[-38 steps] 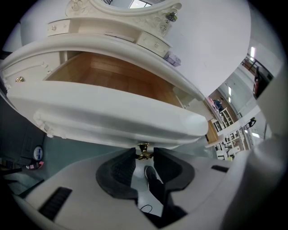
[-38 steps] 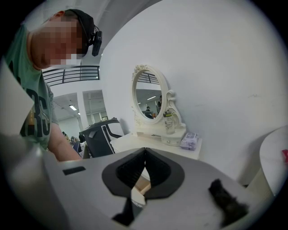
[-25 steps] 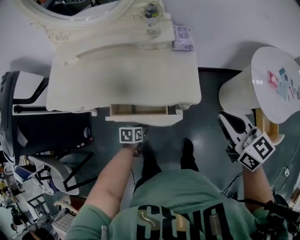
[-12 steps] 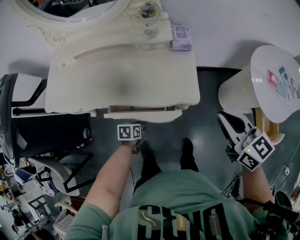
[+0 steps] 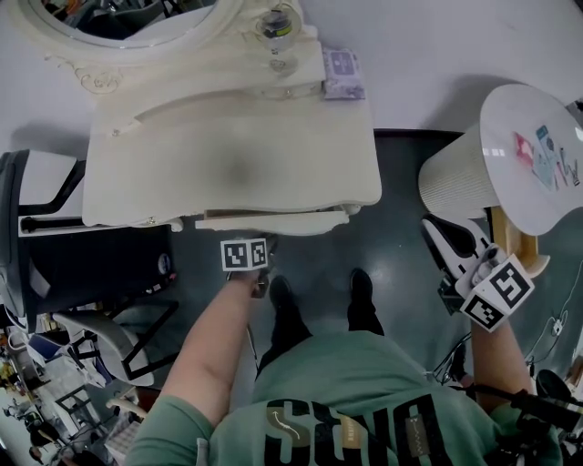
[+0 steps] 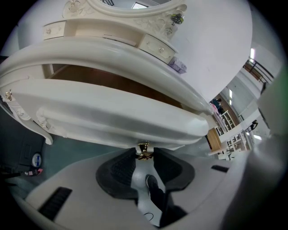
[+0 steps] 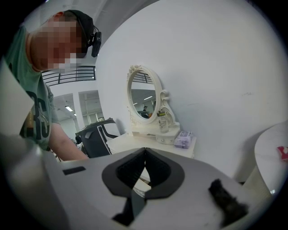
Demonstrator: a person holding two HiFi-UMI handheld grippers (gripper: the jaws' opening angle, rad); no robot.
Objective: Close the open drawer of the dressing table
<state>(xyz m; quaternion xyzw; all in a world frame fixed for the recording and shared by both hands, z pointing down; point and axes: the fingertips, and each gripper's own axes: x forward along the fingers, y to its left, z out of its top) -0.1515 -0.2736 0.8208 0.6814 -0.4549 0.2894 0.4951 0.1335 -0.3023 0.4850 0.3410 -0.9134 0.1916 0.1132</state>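
Note:
The cream dressing table (image 5: 228, 164) stands against the wall, and its drawer front (image 5: 264, 221) shows as only a thin strip beyond the tabletop's front edge. My left gripper (image 5: 258, 240) points down at that front from the near side. In the left gripper view the drawer front (image 6: 112, 121) fills the frame. Its small gold knob (image 6: 144, 152) sits between the jaws of my left gripper (image 6: 144, 155), which are shut on it. My right gripper (image 5: 448, 240) hangs off to the right, away from the table. Seen in its own view, my right gripper (image 7: 145, 150) is shut and holds nothing.
A black office chair (image 5: 55, 246) stands left of the table. A white ribbed round stand (image 5: 465, 177) is close to my right gripper. An oval mirror (image 5: 127, 18), a glass bottle (image 5: 278, 27) and a purple pack (image 5: 342, 73) sit at the table's back. The person's shoes (image 5: 282, 305) are under the drawer.
The drawer has slid back into the table, so its open inside no longer shows. My left gripper moved toward the table with it. The right gripper stayed put.

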